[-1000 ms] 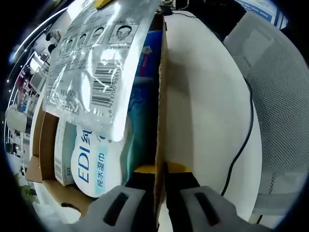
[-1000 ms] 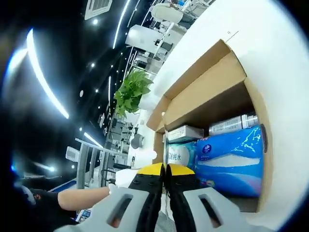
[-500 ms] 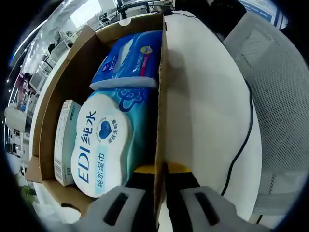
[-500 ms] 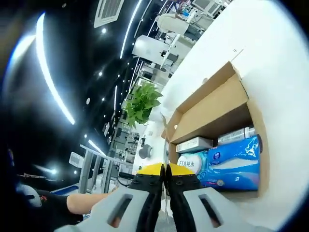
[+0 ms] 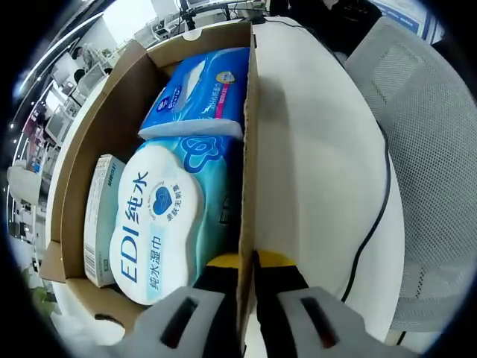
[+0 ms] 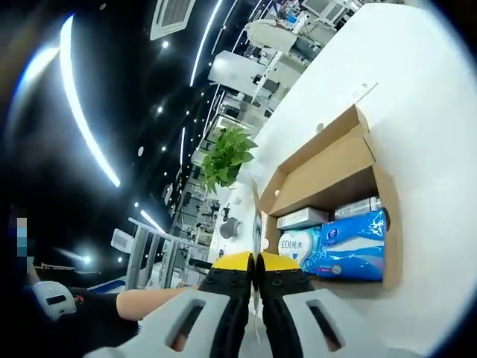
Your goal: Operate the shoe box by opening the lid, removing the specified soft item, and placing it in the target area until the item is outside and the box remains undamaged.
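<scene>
At bottom centre, the left gripper (image 5: 249, 262) clamps the shoe box (image 5: 248, 112) wall edge. The right gripper (image 6: 255, 262) looks pinched on a thin sheet (image 6: 256, 224), probably plastic, left of the box.

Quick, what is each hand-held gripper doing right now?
Left hand-held gripper: shut on the box wall.
Right hand-held gripper: shut on a thin clear sheet.
</scene>
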A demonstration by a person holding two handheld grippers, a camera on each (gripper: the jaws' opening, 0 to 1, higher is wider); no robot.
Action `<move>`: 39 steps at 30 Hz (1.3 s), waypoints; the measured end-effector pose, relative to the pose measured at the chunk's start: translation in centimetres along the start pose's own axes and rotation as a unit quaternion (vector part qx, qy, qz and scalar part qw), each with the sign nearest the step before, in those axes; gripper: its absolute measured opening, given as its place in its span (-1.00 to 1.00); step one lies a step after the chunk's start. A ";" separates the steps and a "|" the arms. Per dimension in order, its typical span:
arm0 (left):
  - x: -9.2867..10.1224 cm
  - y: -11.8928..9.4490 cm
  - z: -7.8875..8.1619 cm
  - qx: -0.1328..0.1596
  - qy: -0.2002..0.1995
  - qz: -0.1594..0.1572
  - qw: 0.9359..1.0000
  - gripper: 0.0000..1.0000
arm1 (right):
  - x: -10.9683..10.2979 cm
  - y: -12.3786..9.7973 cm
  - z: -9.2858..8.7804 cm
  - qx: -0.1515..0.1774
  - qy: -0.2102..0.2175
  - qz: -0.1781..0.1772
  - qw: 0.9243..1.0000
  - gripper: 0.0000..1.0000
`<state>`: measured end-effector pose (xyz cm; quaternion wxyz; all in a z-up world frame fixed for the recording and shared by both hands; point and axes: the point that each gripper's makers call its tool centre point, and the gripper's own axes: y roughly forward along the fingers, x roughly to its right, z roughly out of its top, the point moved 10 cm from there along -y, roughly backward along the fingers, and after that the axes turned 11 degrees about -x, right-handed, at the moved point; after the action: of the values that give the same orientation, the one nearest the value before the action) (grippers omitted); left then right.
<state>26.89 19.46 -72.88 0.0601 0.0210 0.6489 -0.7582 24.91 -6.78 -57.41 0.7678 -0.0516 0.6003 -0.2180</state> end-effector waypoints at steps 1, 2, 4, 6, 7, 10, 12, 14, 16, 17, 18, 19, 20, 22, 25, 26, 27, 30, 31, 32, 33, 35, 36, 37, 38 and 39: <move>0.0 0.0 0.0 0.000 0.000 0.000 1.000 -0.97 | -0.2 0.0 -0.2 -0.002 0.001 0.002 1.000 -1.00; 0.0 0.0 0.0 0.000 0.000 0.000 1.000 -0.97 | -0.5 -0.1 -0.4 -0.001 -0.001 0.001 1.000 -1.00; 0.0 0.0 0.0 0.000 0.000 0.001 1.000 -0.97 | -0.8 -0.3 -0.6 -0.003 -0.003 0.002 1.000 -1.00; 0.0 0.0 0.0 0.000 0.001 0.002 1.000 -0.97 | -1.0 -0.4 -0.8 -0.004 -0.004 0.002 1.000 -1.00; 0.1 0.0 0.0 0.000 0.000 0.001 1.000 -0.97 | -1.0 -0.6 -0.8 -0.005 -0.005 -0.001 1.000 -1.00; 0.0 0.0 -0.1 0.000 0.000 0.001 1.000 -0.97 | -0.8 -1.3 -0.7 -0.009 -0.008 -0.005 1.000 -1.00; 0.0 0.0 0.0 0.000 0.001 0.002 1.000 -0.97 | -0.6 -1.9 -0.5 -0.007 -0.007 -0.006 1.000 -1.00; 0.0 0.0 0.0 0.000 0.000 0.002 1.000 -0.97 | -0.3 -2.5 -0.1 0.000 -0.007 -0.008 1.000 -1.00; 0.0 0.0 0.0 0.000 0.000 0.002 1.000 -0.97 | -0.4 -2.9 -0.1 0.003 -0.009 -0.010 1.000 -1.00; 0.0 0.0 0.0 0.000 0.001 0.002 1.000 -0.97 | -0.5 -3.1 -0.1 0.006 -0.010 -0.013 1.000 -1.00; 0.0 0.0 0.0 0.000 0.000 0.002 1.000 -0.97 | -0.4 -3.3 -0.1 0.008 -0.011 -0.017 1.000 -1.00; 0.0 0.0 0.0 0.000 0.000 0.002 1.000 -0.97 | -0.4 -3.5 -0.1 0.006 -0.011 -0.018 1.000 -1.00; 0.0 0.0 0.0 0.000 0.000 0.003 1.000 -0.97 | -0.4 -3.6 -0.1 0.005 -0.011 -0.019 1.000 -1.00; 0.1 0.0 0.0 0.000 -0.001 0.003 1.000 -0.97 | -0.3 -4.2 0.0 0.011 -0.015 -0.028 0.999 -1.00; 0.1 0.0 0.0 0.000 0.001 0.003 1.000 -0.97 | 0.3 -5.0 0.4 0.015 -0.013 -0.031 0.999 -1.00; 0.1 0.0 0.0 0.000 0.001 0.002 1.000 -0.97 | 0.4 -5.3 0.6 0.017 -0.013 -0.035 0.999 -1.00; 0.1 0.0 0.0 -0.001 0.000 0.002 1.000 -0.97 | 0.6 -5.6 0.7 0.017 -0.012 -0.039 0.999 -1.00; 0.1 -0.1 0.1 -0.001 0.000 0.001 1.000 -0.97 | 1.0 -6.1 0.9 0.014 -0.011 -0.052 0.998 -1.00; 0.1 -0.1 0.1 0.000 0.000 0.002 1.000 -0.97 | 1.3 -6.3 0.9 0.012 -0.012 -0.060 0.998 -1.00; 0.1 -0.1 0.1 0.000 0.000 0.002 1.000 -0.97 | 1.3 -6.3 0.9 0.011 -0.012 -0.063 0.998 -1.00; 0.1 -0.1 0.1 0.000 0.000 0.002 1.000 -0.97 | 1.4 -6.5 0.8 0.009 -0.012 -0.070 0.997 -1.00; 0.1 -0.1 0.1 0.000 0.001 0.003 1.000 -0.97 | 1.5 -6.8 0.8 0.006 -0.015 -0.076 0.997 -1.00; 0.2 -0.1 0.1 0.000 0.002 0.004 1.000 -0.97 | 1.6 -7.1 0.8 0.002 -0.015 -0.081 0.997 -1.00; 0.2 -0.1 0.1 0.000 0.003 0.005 1.000 -0.97 | 1.7 -7.3 0.8 0.000 -0.016 -0.086 0.996 -1.00; 0.2 -0.1 0.1 0.000 0.002 0.004 1.000 -0.97 | 1.7 -7.6 0.8 -0.001 -0.018 -0.092 0.996 -1.00; 0.2 -0.1 0.1 0.000 0.002 0.004 1.000 -0.97 | 1.7 -7.8 0.7 0.000 -0.017 -0.095 0.995 -1.00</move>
<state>26.71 19.34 -72.77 0.0618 0.0252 0.6491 -0.7577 23.79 -14.64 -56.11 0.7540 -0.1119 0.5792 -0.2889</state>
